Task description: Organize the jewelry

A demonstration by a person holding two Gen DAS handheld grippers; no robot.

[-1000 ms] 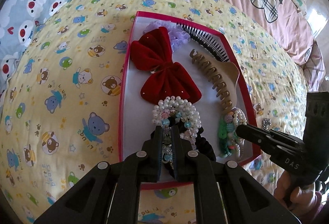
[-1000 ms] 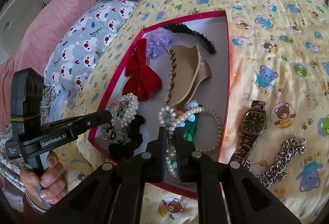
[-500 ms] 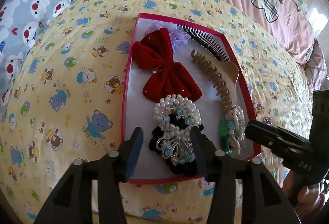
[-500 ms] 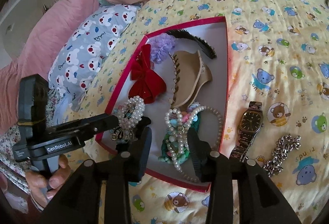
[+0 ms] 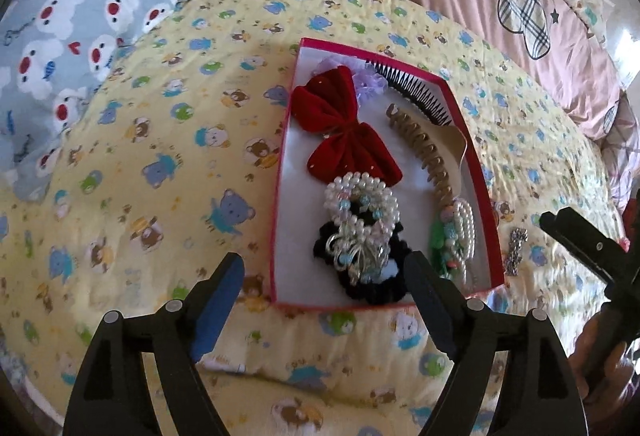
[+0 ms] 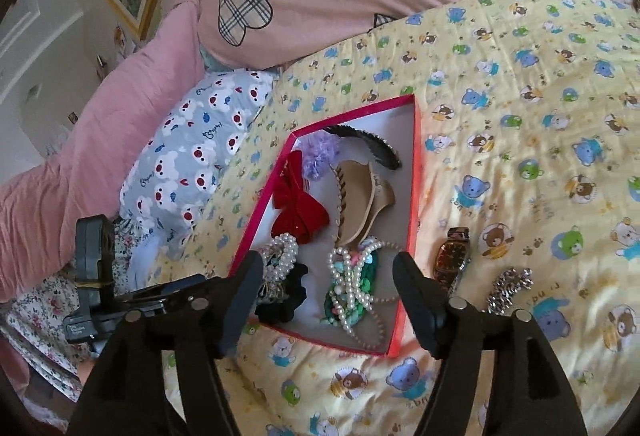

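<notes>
Red-rimmed tray (image 5: 280,196) on the yellow bear-print quilt (image 5: 140,196), long side running away from the person.

Contents, far end to near end:
- black comb (image 5: 416,92) along the far right rim
- lilac fabric flower (image 5: 372,80), partly under the bow
- red velvet bow (image 5: 340,132), left of centre
- tan claw clip (image 5: 428,152), right of centre
- pearl-bead scrunchie with silver bow charm (image 5: 360,228), lying on a black scrunchie (image 5: 376,288)
- pearl strands heaped on green beads (image 6: 352,288), near right corner

Outside the tray, on the quilt to its right:
- wristwatch (image 6: 452,260), just beside the rim
- silver chain bracelet (image 6: 510,288), a little beyond the watch

Tools:
- left gripper (image 5: 324,296): jaws spread wide, nothing between them, hovering over the tray's near edge, with the black scrunchie between the tips.
- right gripper (image 6: 328,288): jaws likewise wide and empty, straddling the pearl-and-green heap from above.

Step in hand, as I judge it: both tools are free, with the two metal pieces not yet boxed. The next move probably calls for swinging the right gripper over to the watch, closing across its band, and setting it in the bare strip along the tray's right side.
</notes>
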